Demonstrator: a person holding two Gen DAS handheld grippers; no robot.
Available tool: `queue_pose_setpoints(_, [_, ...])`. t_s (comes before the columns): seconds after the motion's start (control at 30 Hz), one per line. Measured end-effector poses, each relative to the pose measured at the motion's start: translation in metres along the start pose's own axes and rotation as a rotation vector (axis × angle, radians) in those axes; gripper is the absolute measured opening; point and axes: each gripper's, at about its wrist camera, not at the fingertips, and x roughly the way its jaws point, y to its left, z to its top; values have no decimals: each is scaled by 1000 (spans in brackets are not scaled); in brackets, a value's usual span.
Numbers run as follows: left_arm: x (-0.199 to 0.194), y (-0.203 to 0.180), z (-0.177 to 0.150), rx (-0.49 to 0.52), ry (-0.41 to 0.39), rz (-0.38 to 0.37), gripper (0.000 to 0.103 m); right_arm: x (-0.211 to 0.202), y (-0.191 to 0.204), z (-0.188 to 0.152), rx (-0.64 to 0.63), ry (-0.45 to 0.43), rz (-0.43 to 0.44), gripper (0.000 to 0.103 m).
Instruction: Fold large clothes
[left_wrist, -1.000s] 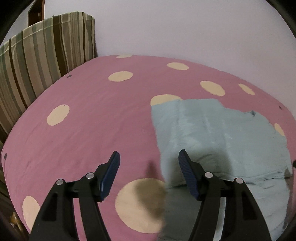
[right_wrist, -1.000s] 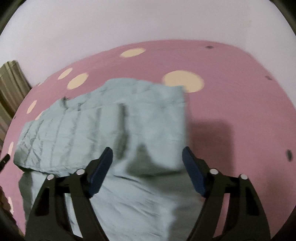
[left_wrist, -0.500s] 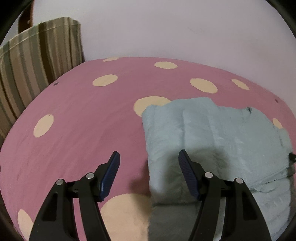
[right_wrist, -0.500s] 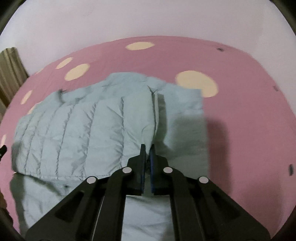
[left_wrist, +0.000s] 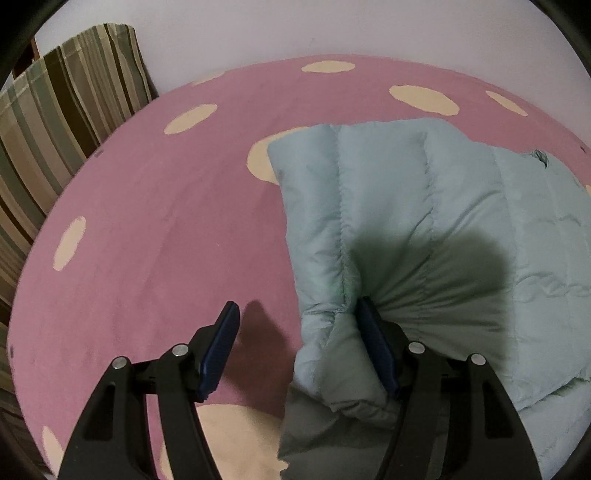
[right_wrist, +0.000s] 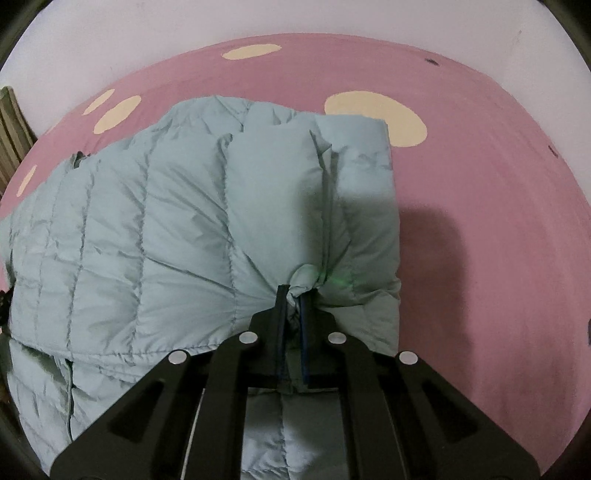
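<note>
Quilted fabric of a pale blue-green puffer jacket (right_wrist: 155, 236) is seen spread on a bed covered by a pink sheet with cream dots (left_wrist: 155, 229), its upper part already doubled back over the lower part. The right tongs (right_wrist: 291, 295) are pressed together on a bunched pinch of the folded layer near its right-hand edge, so that the layer can presumably be lifted and carried over for the next fold without sliding apart. The left tongs (left_wrist: 295, 317) are held spread at the opposite edge: one finger (left_wrist: 373, 339) is pressed into the padding while the other hovers over bare sheet, so the folded edge is straddled and, it is judged, about to be gripped to match the right side. A striped cushion (left_wrist: 62, 122) is propped against the wall at the far left, well apart from the jacket. Compared with half a second ago, the left tongs are found closer to the jacket, with its edge now brought between them where only sheet and the jacket's border lay ahead; the right tongs, then shut with little fabric showing, are now seen with a clear puff of fabric drawn up between the fingers, and the jacket fills more of that view.
</note>
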Motion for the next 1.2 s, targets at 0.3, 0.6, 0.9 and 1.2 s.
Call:
queue_pose_setpoints(0.3, [-66, -23, 26, 4, -170, -40, 65, -60, 26, 26, -16, -154, 42, 43])
queue_pose_setpoints(0.6, [20, -65, 39, 119, 10, 86, 62, 33, 51, 43, -79, 51, 45, 43])
queue_pose_setpoints(0.9, [-60, -57, 12, 86, -142, 18, 60, -32, 43, 8, -84, -67, 48, 43])
queue_pose_setpoints(1.2, [-16, -83, -3, 155, -11, 11, 60, 4, 35, -12, -98, 18, 32, 44])
